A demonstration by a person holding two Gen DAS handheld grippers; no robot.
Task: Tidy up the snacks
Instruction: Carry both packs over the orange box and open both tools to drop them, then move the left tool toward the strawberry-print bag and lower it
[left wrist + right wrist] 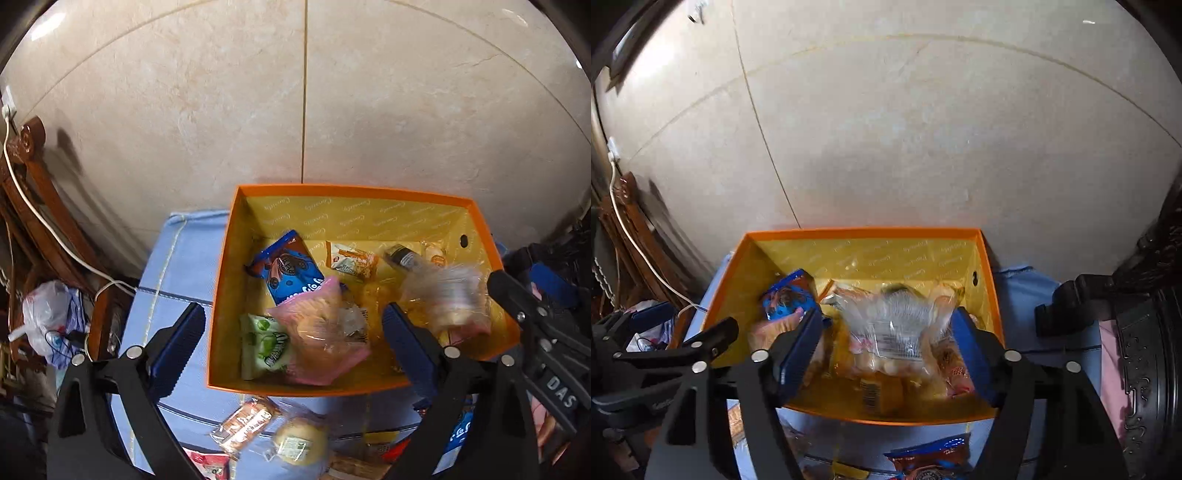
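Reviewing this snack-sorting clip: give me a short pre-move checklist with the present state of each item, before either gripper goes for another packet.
1. Left gripper jaws apart, nothing pinched: ok.
2. Right gripper jaws apart; clear bag blurred between them, pads not pressing: ok.
3. Clear bag settled in the orange box: cannot tell, it is motion-blurred.
4. Pink bag inside the box: ok.
5. Snacks left outside on the blue cloth, such as the round bun packet: not ok.

Blue-clothed table point(184, 266) under orange box point(354, 192), loose snacks point(245, 424)
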